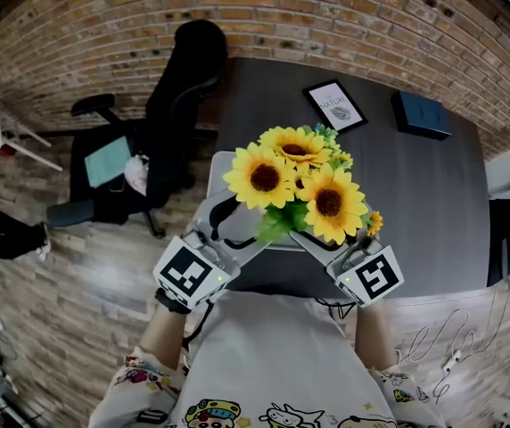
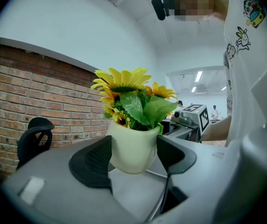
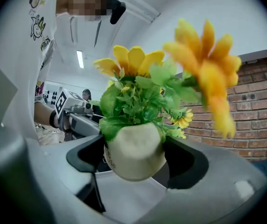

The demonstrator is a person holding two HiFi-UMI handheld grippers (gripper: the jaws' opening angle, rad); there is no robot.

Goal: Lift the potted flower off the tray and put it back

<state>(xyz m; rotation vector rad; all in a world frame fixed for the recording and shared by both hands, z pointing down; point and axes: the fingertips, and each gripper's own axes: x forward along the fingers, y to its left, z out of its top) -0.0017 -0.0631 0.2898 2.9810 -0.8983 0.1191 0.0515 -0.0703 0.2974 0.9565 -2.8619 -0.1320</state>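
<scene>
head cam top-down, claw cams opposed, share pot (image 2: 132, 146)

One potted flower (image 1: 300, 185), tray (image 1: 223, 160), chair (image 1: 170, 114), frame (image 1: 335, 105) and box (image 1: 422, 114); two grippers (image 2: 133, 155) (image 3: 136, 155)

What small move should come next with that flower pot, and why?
Probably lower it straight down. The left gripper and the right gripper are both shut on the pot from opposite sides. Its base seems to hang just clear of the tray, so it looks lifted already. The sunflowers stand upright, so a slow, level descent should set it back.
</scene>
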